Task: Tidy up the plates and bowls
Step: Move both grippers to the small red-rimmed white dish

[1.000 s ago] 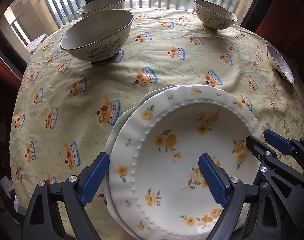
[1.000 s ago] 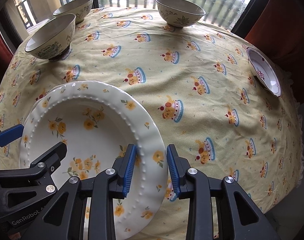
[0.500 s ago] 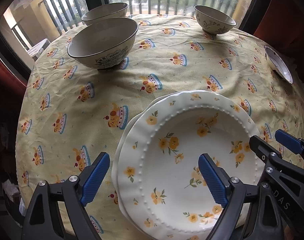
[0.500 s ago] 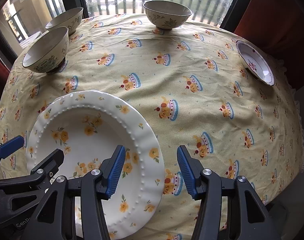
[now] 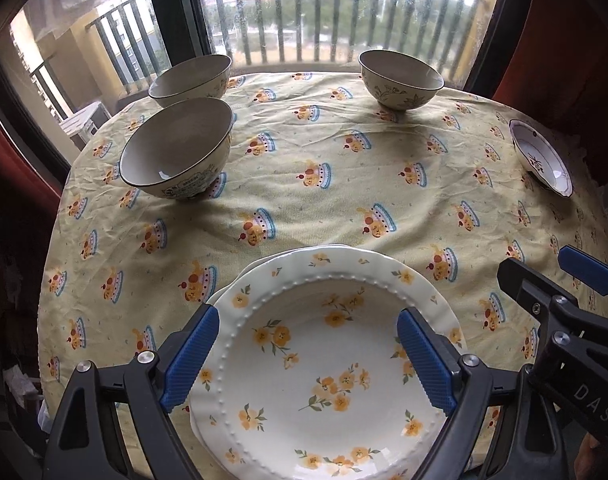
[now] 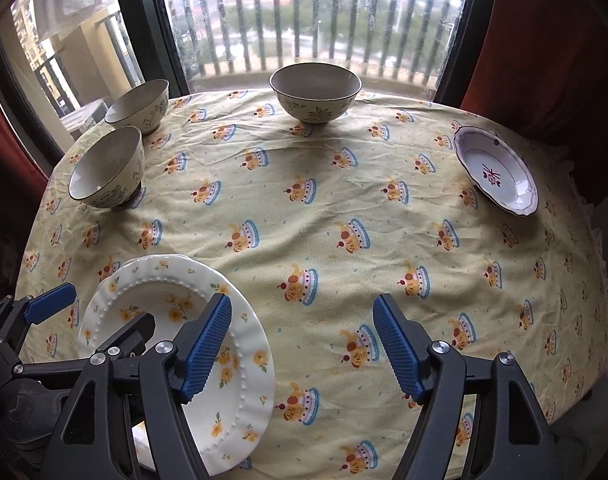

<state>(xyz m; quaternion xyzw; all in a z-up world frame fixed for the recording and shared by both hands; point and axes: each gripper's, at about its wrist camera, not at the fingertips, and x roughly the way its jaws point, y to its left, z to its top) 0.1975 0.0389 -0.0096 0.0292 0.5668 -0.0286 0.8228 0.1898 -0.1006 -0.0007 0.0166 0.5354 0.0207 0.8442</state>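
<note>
- Upper left of both wrist views: two cream bowls, the nearer bowl and just behind it the farther bowl, stand upright on the yellow tablecloth printed with cakes.
- Lower left of the right wrist view: my left gripper hangs over the flowered plate; its blue pads are spread wide and hold nothing.
- Lower centre of the left wrist view: the flowered plate lies flat on a second plate, of which only a pale rim shows at its upper left edge.
- Upper centre: a third bowl stands upright near the far table edge, before the window railing.
- Lower centre of the right wrist view: my right gripper has just been opening; its jaws stand wide, the left pad over the plate's right rim, nothing between them but cloth.
- Upper right: a small white dish with a purple motif sits apart, by the table's right edge.
</note>
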